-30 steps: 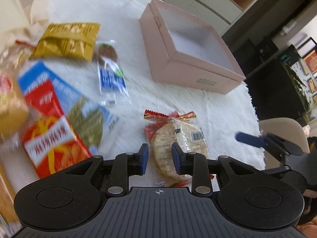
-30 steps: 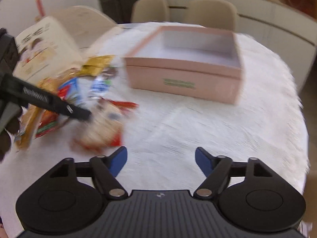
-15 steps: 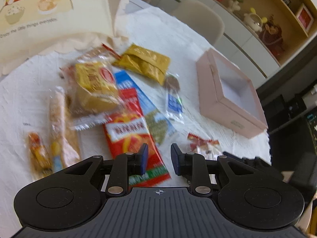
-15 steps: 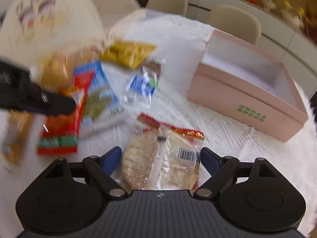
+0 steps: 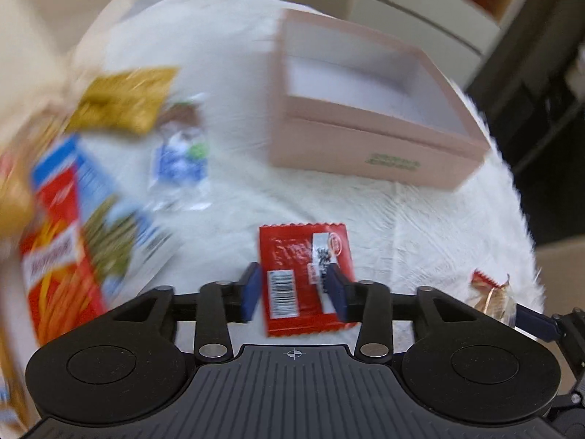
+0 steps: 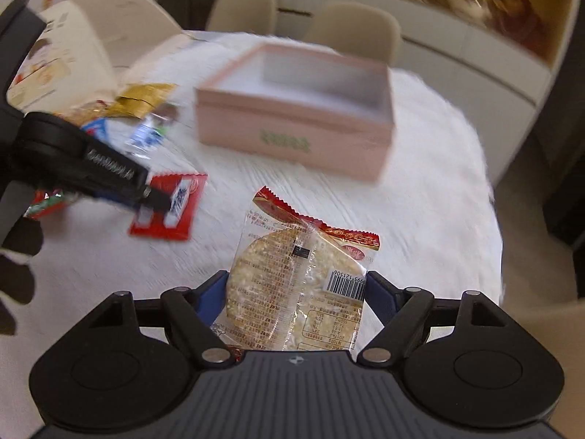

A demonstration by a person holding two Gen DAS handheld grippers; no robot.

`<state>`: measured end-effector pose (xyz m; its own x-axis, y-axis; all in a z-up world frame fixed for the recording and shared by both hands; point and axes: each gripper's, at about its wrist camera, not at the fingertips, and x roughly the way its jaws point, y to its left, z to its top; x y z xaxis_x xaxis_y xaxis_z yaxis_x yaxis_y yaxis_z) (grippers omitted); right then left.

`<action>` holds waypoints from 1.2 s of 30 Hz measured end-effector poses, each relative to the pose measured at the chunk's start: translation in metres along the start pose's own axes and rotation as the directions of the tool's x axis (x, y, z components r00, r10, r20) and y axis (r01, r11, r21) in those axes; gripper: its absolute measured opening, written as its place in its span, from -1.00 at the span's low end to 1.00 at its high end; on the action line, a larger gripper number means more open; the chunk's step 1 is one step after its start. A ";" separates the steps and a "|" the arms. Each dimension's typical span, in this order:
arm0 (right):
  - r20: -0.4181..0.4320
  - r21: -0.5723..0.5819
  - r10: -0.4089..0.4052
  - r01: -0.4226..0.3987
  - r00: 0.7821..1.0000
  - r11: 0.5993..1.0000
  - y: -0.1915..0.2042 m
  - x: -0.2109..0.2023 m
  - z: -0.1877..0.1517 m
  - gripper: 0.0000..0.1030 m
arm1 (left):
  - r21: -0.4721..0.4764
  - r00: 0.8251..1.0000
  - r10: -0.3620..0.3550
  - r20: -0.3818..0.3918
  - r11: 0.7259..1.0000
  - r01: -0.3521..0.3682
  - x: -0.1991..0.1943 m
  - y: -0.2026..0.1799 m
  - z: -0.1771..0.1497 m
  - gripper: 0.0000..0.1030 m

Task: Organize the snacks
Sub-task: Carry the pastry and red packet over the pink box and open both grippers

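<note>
Currently the right gripper [image 6: 294, 294] has its two blue pads pressed against both sides of a rice cracker packet [image 6: 298, 287], which is clear with a red serrated top edge and a barcode; the packet is clamped between them and stands tilted above the white tablecloth [image 6: 420, 197]. In the left wrist view, the left gripper [image 5: 294, 292] straddles a flat red snack packet [image 5: 303, 278] lying on the cloth. Its blue fingers [image 5: 250, 291] sit on either side of the packet with a gap between them; whether the pads touch the wrapper cannot be determined, and the jaws appear partly open.

The pink box [image 6: 292, 139] stands open on the table beyond both grippers, its interior white, with green lettering on the near wall. The same box [image 5: 373, 146] appears at upper right in the left wrist view.

The remaining snacks lie in a loose group to the left of the box, heavily blurred: a gold packet [image 5: 124, 104], a blue-and-white packet [image 5: 179, 161], and a red-and-blue carton [image 5: 69, 241]. Beige chairs [image 6: 351, 29] stand behind the table. A printed paper bag [image 6: 58, 58] rests at the far left edge.
</note>
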<state>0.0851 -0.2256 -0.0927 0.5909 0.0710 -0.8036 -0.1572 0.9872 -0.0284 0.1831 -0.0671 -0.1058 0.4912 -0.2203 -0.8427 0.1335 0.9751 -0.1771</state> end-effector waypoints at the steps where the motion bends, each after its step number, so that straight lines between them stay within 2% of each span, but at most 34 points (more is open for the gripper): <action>1: -0.013 0.015 0.004 -0.004 1.000 1.000 -0.001 0.005 -0.005 0.55 | 0.046 1.000 0.014 -0.009 0.999 -0.014 0.004 -0.008 0.001 0.21; 2: -0.031 0.028 0.010 -0.010 0.999 1.000 -0.002 0.010 -0.009 0.57 | 0.089 1.000 0.025 -0.019 0.996 -0.023 0.007 -0.016 0.002 0.32; 4: 0.000 0.073 0.014 -0.014 1.000 0.997 -0.004 0.013 -0.018 0.67 | 0.165 0.999 0.033 -0.040 0.986 -0.026 0.014 -0.031 0.002 0.74; 6: 0.026 0.085 0.006 -0.009 1.000 0.996 -0.003 0.013 -0.023 0.72 | 0.219 0.998 0.038 -0.042 0.975 -0.028 0.020 -0.040 -0.002 0.90; 9: 0.046 0.100 0.007 -0.011 0.999 0.995 -0.003 0.013 -0.031 0.94 | 0.239 0.998 0.051 -0.024 0.970 -0.044 0.020 -0.044 -0.006 0.90; 11: 0.047 0.089 0.007 -0.011 0.999 0.996 -0.002 0.015 -0.032 1.00 | 0.201 1.000 0.023 -0.018 0.979 -0.019 0.017 -0.035 -0.004 0.87; 12: 0.044 0.094 0.011 -0.016 0.999 0.995 -0.004 0.014 -0.030 1.00 | 0.173 1.000 0.011 -0.009 0.985 -0.009 0.015 -0.030 -0.002 0.79; 15: 0.017 0.105 0.036 -0.037 0.999 0.994 -0.008 0.012 -0.025 0.98 | 0.166 0.999 0.046 0.009 0.985 -0.047 0.015 -0.021 0.002 0.63; 17: 0.003 0.087 0.031 -0.031 1.000 0.996 -0.009 0.011 -0.019 0.73 | 0.187 0.998 0.058 0.006 0.981 -0.059 0.015 -0.022 0.004 0.54; 18: -0.003 0.070 0.033 -0.032 0.999 0.997 -0.008 0.008 -0.018 0.64 | 0.197 0.998 0.069 0.010 0.978 -0.069 0.013 -0.023 0.003 0.25; 19: -0.012 0.050 0.044 -0.044 0.999 0.998 -0.008 0.006 -0.015 0.53 | 0.206 0.998 0.064 0.021 0.976 -0.066 0.009 -0.023 0.001 0.26; 21: -0.012 0.025 0.062 -0.062 0.998 0.998 -0.008 -0.003 -0.011 0.53 | 0.220 0.999 0.004 0.040 0.976 -0.013 0.000 -0.020 -0.004 0.21; 22: -0.002 0.011 0.069 -0.069 0.998 0.998 -0.009 -0.009 -0.009 0.53 | 0.225 0.999 -0.004 0.047 0.974 -0.006 -0.004 -0.018 -0.009 0.12; 24: 0.028 -0.017 0.076 -0.076 0.997 0.997 -0.011 -0.024 -0.002 0.53 | 0.221 0.998 -0.003 0.063 0.975 -0.011 -0.013 -0.015 -0.013 0.10; 26: 0.088 -0.040 0.078 -0.074 0.993 0.996 -0.014 -0.042 0.009 0.53 | 0.187 0.993 -0.045 0.109 0.982 0.024 -0.037 -0.012 -0.011 0.10; 29: 0.207 -0.055 0.084 -0.074 0.975 0.996 -0.022 -0.068 0.045 0.53 | 0.154 0.967 -0.150 0.206 0.981 0.119 -0.079 -0.006 0.022 0.10; 32: 0.295 -0.038 0.100 -0.093 0.950 0.995 -0.032 -0.077 0.104 0.53 | 0.147 0.931 -0.229 0.284 0.970 0.193 -0.103 0.002 0.071 0.13; 34: 0.336 -0.015 0.105 -0.106 0.936 0.994 -0.039 -0.073 0.146 0.53 | 0.133 0.912 -0.265 0.314 0.963 0.234 -0.103 0.007 0.103 0.21; 36: 0.347 0.013 0.117 -0.129 0.930 0.992 -0.046 -0.057 0.190 0.57 | 0.103 0.887 -0.309 0.344 0.951 0.291 -0.080 0.012 0.129 0.26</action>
<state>0.2090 -0.2477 0.0672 0.8064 0.2309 -0.5445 -0.2220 0.9715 0.0832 0.2567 -0.0415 0.0255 0.6907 -0.5052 -0.5175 0.3589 0.8607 -0.3611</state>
